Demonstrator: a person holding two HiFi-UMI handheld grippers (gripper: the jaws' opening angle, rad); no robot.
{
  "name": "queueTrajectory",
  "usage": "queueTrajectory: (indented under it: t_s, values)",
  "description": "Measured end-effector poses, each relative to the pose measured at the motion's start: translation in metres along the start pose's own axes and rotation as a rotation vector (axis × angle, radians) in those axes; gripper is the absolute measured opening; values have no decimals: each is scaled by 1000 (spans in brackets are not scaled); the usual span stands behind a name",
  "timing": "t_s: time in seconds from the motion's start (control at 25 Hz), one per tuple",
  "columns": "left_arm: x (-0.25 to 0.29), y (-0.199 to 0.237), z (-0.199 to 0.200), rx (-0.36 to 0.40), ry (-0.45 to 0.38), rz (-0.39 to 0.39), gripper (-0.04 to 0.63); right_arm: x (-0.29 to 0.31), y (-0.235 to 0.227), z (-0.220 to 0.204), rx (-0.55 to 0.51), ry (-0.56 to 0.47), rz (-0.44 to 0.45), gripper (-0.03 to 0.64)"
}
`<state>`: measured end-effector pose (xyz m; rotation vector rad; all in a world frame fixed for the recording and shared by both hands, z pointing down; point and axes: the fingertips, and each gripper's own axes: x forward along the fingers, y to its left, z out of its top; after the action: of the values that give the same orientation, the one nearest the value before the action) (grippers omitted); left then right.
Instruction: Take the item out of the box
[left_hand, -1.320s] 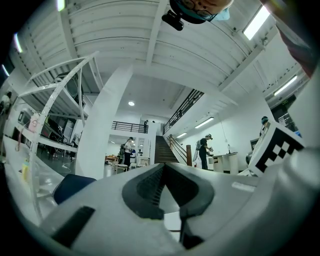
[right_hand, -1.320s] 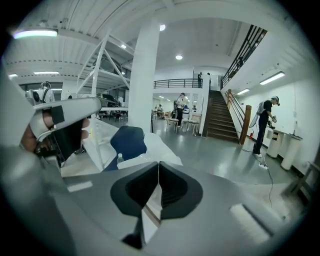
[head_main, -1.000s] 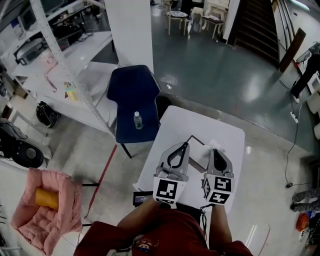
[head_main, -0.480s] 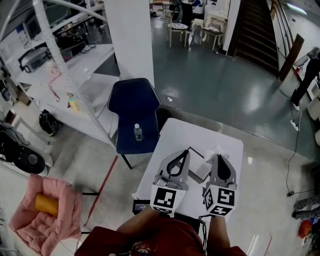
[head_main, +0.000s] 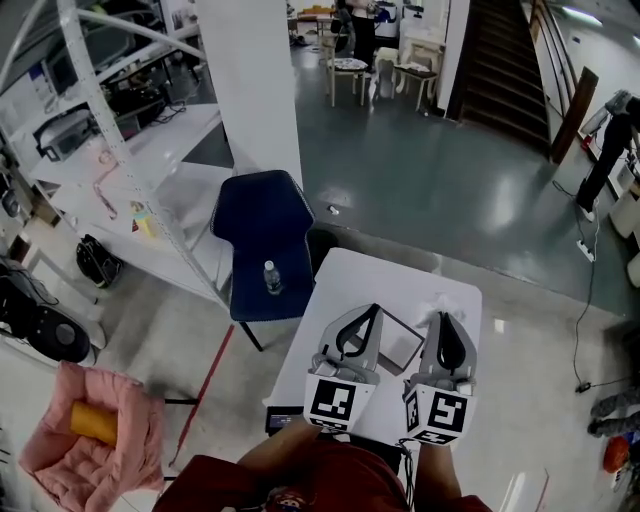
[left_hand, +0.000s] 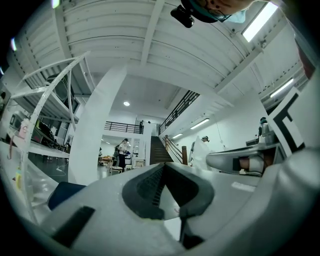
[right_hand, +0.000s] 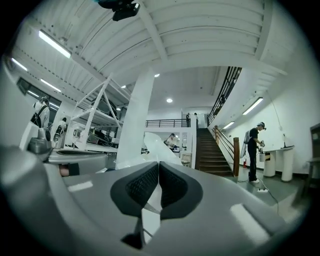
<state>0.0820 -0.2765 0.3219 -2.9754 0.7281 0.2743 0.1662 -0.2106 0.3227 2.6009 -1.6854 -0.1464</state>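
The left hand-held gripper (head_main: 375, 308) was clenched, with nothing seen inside it. Its tip hid part of the box (head_main: 402, 346) edge. The right hand-held gripper (head_main: 443, 316) was pinching the item (right_hand: 159, 144), a thin see-through sheet, out of the box and just beside it, over the white tabletop (head_main: 365, 275). From above the item looked tiny and blurry. Farther off, a bottle (head_main: 268, 277) stood on a blue chair (head_main: 262, 215).

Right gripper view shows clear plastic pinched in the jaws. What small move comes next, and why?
Probably carry it sideways, away from the box, and lower it onto bare table. The right gripper is shut on the clear plastic item, which looks lifted free of the box, while the left gripper sits closed at the box's edge.
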Motion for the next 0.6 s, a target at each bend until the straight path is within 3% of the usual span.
queueTrajectory:
  t_s: [0.16, 0.32, 0.6]
  values:
    - [-1, -3, -2, -11, 13, 3, 3, -7, 2, 15, -41, -72, -19, 7]
    - [-2, -2, 10, 23, -38, 15, 3, -12, 3, 30, -60, -146, -31, 8]
    - [-6, -1, 14, 62, -60, 16, 3, -14, 3, 32, -59, -170, -35, 9]
